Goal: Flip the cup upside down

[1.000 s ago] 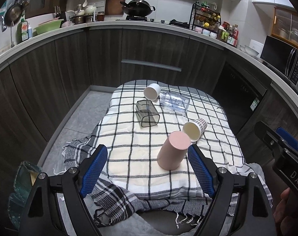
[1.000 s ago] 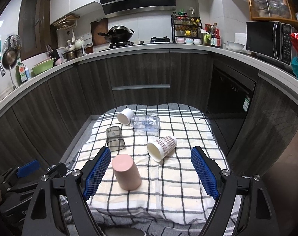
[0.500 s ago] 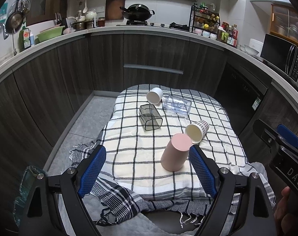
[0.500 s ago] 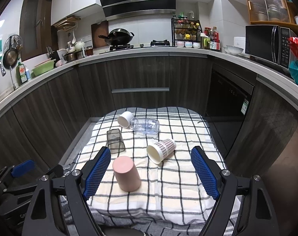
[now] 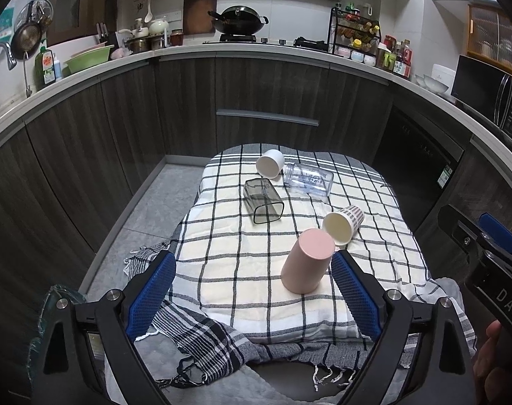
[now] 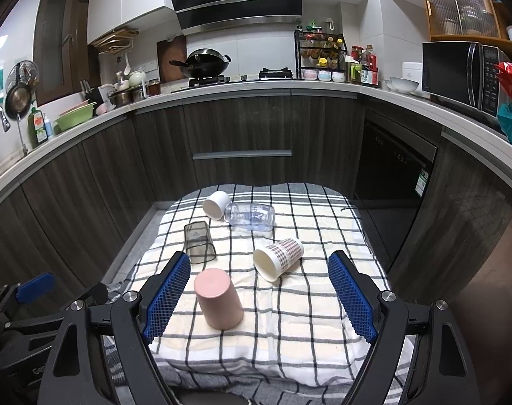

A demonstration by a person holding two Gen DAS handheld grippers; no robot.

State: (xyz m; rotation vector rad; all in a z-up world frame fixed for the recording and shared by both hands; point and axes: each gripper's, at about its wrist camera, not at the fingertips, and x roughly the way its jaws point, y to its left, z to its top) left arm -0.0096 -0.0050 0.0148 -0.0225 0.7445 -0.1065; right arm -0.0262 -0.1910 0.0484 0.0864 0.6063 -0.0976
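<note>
A pink cup (image 5: 307, 266) (image 6: 218, 302) stands upside down on the checked cloth (image 5: 242, 263) (image 6: 310, 303) near the front. A patterned paper cup (image 5: 342, 224) (image 6: 277, 258), a dark clear square cup (image 5: 262, 200) (image 6: 198, 243), a white cup (image 5: 270, 163) (image 6: 216, 205) and a clear bottle (image 5: 308, 179) (image 6: 250, 216) lie on their sides behind it. My left gripper (image 5: 252, 295) is open and empty, held back above the front edge. My right gripper (image 6: 259, 298) is open and empty, also above the front edge.
The cloth covers a low table, with fringe hanging over its front left corner (image 5: 188, 334). Dark kitchen cabinets (image 6: 242, 155) curve around the back and both sides. The right gripper body (image 5: 485, 263) shows at the right edge of the left wrist view.
Both grippers have pulled back and risen a little from the table. The cups and bottle have not moved.
</note>
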